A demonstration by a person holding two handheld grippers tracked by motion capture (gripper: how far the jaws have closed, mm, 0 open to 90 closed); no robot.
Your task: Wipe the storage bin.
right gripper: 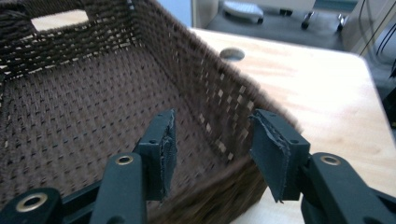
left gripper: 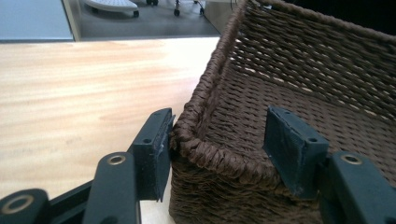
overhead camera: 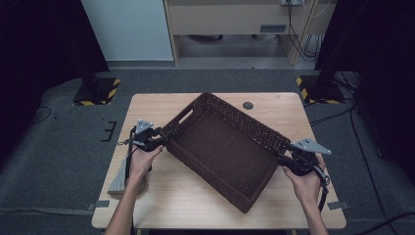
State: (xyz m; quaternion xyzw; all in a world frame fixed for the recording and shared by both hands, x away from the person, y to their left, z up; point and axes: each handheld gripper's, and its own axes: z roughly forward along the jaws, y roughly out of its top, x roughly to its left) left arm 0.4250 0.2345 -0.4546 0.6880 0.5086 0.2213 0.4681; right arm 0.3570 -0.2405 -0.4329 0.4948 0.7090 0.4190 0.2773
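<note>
Brown woven basket [overhead camera: 220,152], rectangular, open top, dark wicker with small gaps in the weave; a cut-out handle slot in the short end wall. No label or writing readable on it. It sits on the light wood surface [overhead camera: 161,196], roughly centred, rotated diagonally: long axis runs from the far-left corner near the left gripper [overhead camera: 155,139] toward the near-right, one corner pointing at the person's edge. Left gripper: jaws spread, straddling a basket corner, one jaw pad touching the outside of the rim, the other inside and apart from the wall. Right gripper [overhead camera: 288,159]: jaws spread over the rim of the opposite end, one inside, one outside, neither clearly pressing the wall. Small round grommet [overhead camera: 248,105] in the surface beyond the basket.
</note>
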